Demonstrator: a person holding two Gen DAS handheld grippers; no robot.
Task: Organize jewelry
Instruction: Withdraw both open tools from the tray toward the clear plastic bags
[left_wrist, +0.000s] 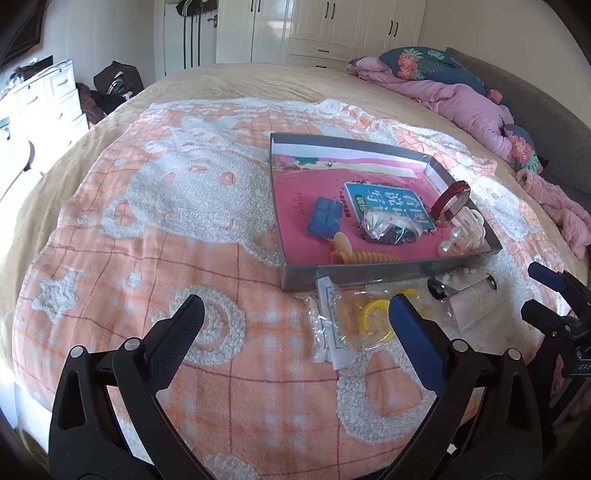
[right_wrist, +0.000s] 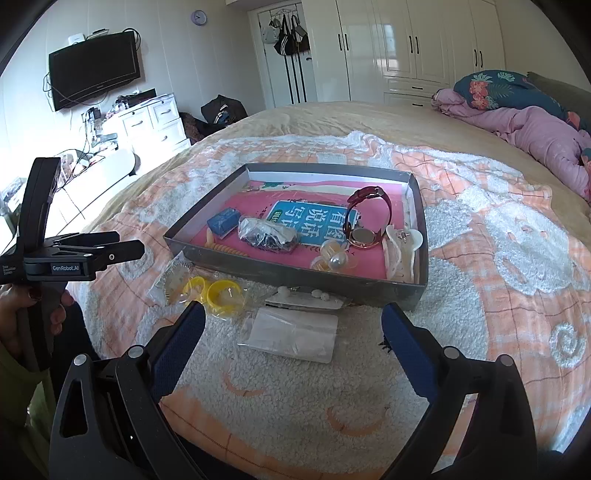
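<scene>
A grey tray (left_wrist: 388, 271) (right_wrist: 295, 273) sits on the bed and holds a red watch (left_wrist: 448, 203) (right_wrist: 365, 218), a blue box (left_wrist: 325, 218) (right_wrist: 223, 221), a bag of dark beads (left_wrist: 391, 227) (right_wrist: 266, 234), pearl earrings (right_wrist: 334, 260) and a white hair claw (left_wrist: 469, 229) (right_wrist: 400, 251). In front of it on the blanket lie a bag of yellow rings (left_wrist: 376, 315) (right_wrist: 221, 295), a pearl hair clip (left_wrist: 461, 282) (right_wrist: 303, 297) and a clear packet (left_wrist: 469, 310) (right_wrist: 295, 334). My left gripper (left_wrist: 295, 321) hovers open just left of the yellow rings. My right gripper (right_wrist: 295, 325) is open above the clear packet, and both are empty.
An orange-and-white fleece blanket (left_wrist: 184, 221) covers the bed. A pink duvet (right_wrist: 535, 133) and a floral pillow (right_wrist: 491, 88) are heaped at the far right. A white dresser (right_wrist: 147, 118) and a wall TV (right_wrist: 94, 70) stand beyond the left edge, with wardrobes (right_wrist: 406, 44) behind.
</scene>
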